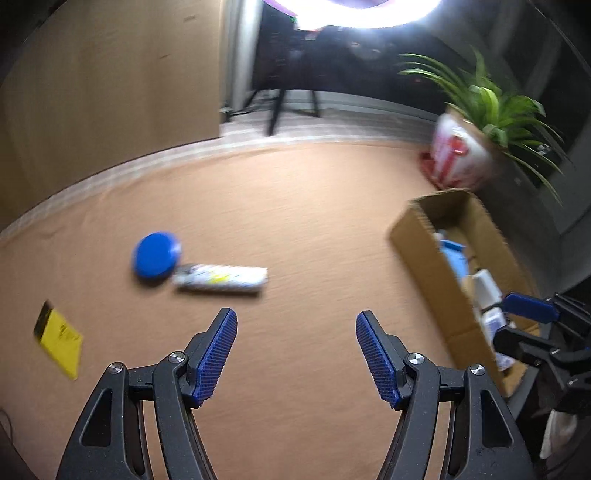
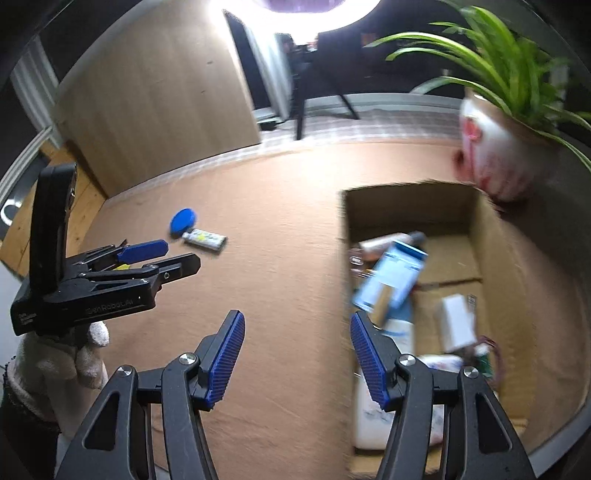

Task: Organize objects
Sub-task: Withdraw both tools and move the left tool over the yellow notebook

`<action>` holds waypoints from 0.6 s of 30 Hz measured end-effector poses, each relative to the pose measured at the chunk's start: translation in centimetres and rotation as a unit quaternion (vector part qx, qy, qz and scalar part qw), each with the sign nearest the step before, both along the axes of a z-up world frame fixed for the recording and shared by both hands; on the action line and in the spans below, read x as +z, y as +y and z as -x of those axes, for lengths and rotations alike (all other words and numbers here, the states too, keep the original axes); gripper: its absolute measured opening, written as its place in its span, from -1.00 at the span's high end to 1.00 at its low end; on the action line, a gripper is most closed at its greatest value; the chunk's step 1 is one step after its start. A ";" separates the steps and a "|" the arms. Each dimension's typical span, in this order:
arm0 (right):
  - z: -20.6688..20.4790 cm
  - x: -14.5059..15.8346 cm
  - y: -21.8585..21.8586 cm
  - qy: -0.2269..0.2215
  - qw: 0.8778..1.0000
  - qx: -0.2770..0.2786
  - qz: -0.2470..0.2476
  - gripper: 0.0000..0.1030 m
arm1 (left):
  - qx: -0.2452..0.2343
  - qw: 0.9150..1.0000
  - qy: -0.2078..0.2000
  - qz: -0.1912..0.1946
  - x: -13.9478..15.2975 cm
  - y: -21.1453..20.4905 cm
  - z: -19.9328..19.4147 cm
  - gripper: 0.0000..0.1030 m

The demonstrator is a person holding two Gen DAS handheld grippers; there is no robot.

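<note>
**Box Part-Filled, Three Items Left on the Table**

While both grippers hang empty above the table, the sorting is judged to be past its midpoint.

Left wrist view: the left gripper (image 1: 295,354) is seen with its blue pads spread wide and nothing between them. Ahead of it, a blue round lid (image 1: 157,258) is seen touching the end of a white tube (image 1: 221,277) lying on its side. A yellow packet (image 1: 61,341) lies well apart, toward the left edge. At right, the open cardboard box (image 1: 424,251) is shown already holding several packages. These three loose items are taken to be what remains to be gathered.

Right wrist view: the right gripper (image 2: 297,354) is shown with its fingers parted and empty, held at the box's near left edge. Inside the box a light-blue carton (image 2: 393,278), a white box (image 2: 456,321) and other blurred packs are piled. A white-gloved hand (image 2: 62,354) is seen carrying the other gripper at left.

The table (image 2: 288,206) is covered in a tan cloth. A potted plant (image 2: 498,110) stands beside the box, a wooden panel (image 2: 155,107) rises behind, and a bright ring light (image 2: 295,22) glares overhead in a dark room.
</note>
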State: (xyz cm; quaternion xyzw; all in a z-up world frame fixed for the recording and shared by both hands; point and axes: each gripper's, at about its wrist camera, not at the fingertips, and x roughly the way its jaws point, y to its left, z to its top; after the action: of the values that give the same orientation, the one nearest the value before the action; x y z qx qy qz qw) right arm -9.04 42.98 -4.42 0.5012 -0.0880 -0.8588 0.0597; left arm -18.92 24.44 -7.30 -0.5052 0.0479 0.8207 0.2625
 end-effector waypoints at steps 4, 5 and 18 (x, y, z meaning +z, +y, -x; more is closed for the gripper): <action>1.8 -0.6 -2.3 -0.009 1.000 0.028 0.006 -0.08 | 0.040 0.999 -0.006 0.012 -0.9 -4.5 1.3 -0.37; 2.5 -0.9 -2.9 -0.013 0.999 0.034 0.009 -0.08 | 0.049 0.999 -0.007 0.016 -1.1 -5.6 1.6 -0.37; 7.3 -2.6 -9.5 -0.044 0.994 0.088 0.042 -0.08 | 0.219 0.972 -0.078 0.030 -5.3 -20.4 6.7 -0.37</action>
State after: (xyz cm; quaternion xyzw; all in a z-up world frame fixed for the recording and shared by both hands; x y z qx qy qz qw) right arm -16.30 33.44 -7.04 0.5410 -0.0817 -0.8231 0.1522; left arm -25.65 4.01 -12.55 -0.5733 -0.0601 0.8146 0.0640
